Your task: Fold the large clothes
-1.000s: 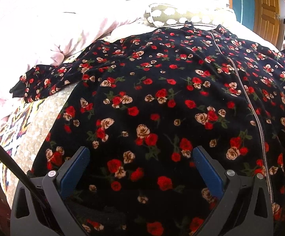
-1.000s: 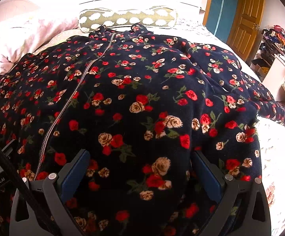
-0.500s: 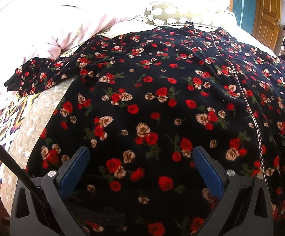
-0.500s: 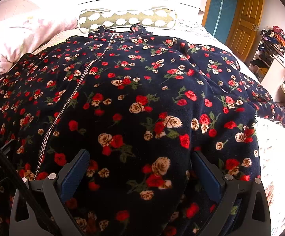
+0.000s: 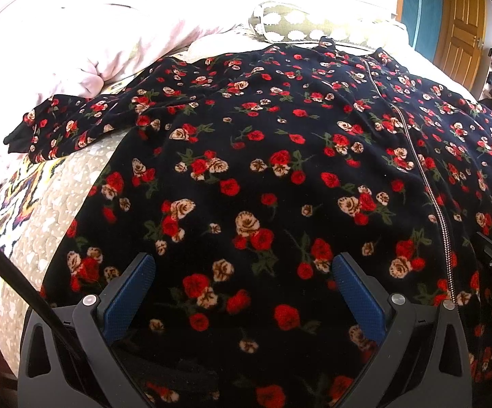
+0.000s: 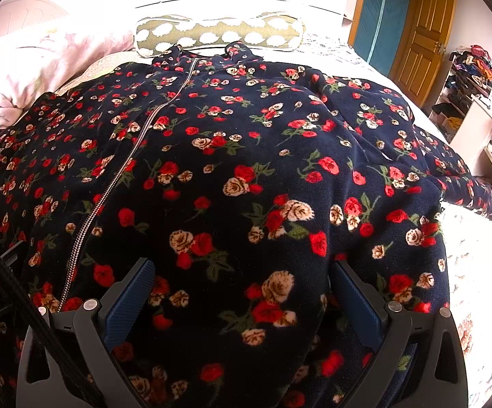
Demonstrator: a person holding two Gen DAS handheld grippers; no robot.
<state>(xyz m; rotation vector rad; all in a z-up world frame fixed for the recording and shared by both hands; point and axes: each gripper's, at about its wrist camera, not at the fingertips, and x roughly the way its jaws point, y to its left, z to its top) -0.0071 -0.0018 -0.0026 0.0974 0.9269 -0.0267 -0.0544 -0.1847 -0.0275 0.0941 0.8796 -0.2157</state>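
Dark navy fleece robe with red and cream roses (image 5: 280,156) spread flat on quilted bed (image 5: 41,224), zipper closed, left tool (image 5: 244,272) and right tool (image 6: 242,273) held wide apart above hem, nothing gripped.

Hem out of sight
The floral robe (image 5: 280,176) runs off the bottom edge in both views, hem unseen.

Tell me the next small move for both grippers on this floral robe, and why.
Probably close both on the hem. The floral robe lies spread flat, zipped, unfolded, and the left gripper and right gripper sit open with its near edge between their fingers.
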